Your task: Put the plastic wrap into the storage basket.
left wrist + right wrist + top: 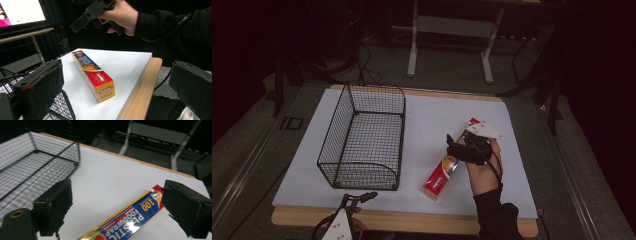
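Note:
A long red, blue and yellow plastic food wrap box (pixel 446 171) lies slantwise on the white table top, right of the middle. My right gripper (pixel 460 146) hovers over the box's far half, held in a hand, and is open. In the right gripper view, the box (pixel 125 223) lies below and between the spread jaws of the right gripper (pixel 120 205). My left gripper (pixel 358 198) sits at the table's near edge, open and holding nothing. From the left gripper view, the box (pixel 93 75) lies ahead of the left gripper (pixel 116 85), with the right gripper (pixel 83 18) raised above its far end.
A black wire basket (pixel 362 137) with nothing in it stands left of the box, its near corner close to my left gripper. The white sheet (pixel 432 110) covers a wood-edged table. A metal table frame (pixel 449 30) stands on the floor beyond.

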`<state>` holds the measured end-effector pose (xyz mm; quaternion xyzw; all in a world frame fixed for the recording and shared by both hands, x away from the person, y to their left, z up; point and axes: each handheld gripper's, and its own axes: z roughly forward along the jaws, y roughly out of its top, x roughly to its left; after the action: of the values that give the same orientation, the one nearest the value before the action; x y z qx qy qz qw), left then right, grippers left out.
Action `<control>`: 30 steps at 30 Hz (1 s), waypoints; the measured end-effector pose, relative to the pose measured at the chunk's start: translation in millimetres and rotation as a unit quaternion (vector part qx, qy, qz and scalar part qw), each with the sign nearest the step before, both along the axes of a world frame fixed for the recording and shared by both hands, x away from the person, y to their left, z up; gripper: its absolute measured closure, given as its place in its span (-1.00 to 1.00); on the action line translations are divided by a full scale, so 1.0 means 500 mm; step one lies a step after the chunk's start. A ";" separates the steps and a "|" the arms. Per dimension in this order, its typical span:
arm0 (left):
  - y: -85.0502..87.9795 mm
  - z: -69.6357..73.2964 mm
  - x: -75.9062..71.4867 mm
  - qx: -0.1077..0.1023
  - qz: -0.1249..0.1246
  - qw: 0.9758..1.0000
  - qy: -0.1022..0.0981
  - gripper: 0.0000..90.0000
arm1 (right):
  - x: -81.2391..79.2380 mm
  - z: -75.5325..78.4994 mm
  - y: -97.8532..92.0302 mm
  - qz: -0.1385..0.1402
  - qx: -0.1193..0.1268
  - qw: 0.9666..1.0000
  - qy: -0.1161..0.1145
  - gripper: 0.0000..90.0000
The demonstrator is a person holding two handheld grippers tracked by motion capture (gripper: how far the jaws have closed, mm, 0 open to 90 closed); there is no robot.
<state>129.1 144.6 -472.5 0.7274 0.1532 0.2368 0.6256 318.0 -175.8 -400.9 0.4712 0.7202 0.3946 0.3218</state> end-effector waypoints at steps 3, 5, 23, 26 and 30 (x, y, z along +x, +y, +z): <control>0.000 0.000 0.001 0.000 -0.001 1.000 0.001 -1.00 | 0.028 0.000 0.002 -0.010 0.003 1.000 0.014 -0.71; 0.000 -0.001 0.001 0.001 0.001 1.000 0.000 -1.00 | 0.047 -0.001 0.003 -0.021 0.001 1.000 0.016 -0.72; 0.002 -0.002 0.005 0.001 -0.002 1.000 0.007 -1.00 | 0.202 -0.081 -0.029 -0.179 0.070 0.965 0.176 -0.78; 0.001 -0.001 0.004 0.001 -0.003 1.000 0.006 -1.00 | 0.214 -0.097 -0.034 -0.188 0.076 0.955 0.215 -0.78; -0.001 -0.002 0.005 0.004 -0.002 1.000 0.006 -1.00 | 0.222 -0.110 -0.037 -0.214 0.064 0.948 0.225 -0.78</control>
<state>131.7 144.3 -473.6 0.7318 0.1545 0.2321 0.6219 428.9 -194.3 -455.9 0.7107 0.6292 0.2454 0.1969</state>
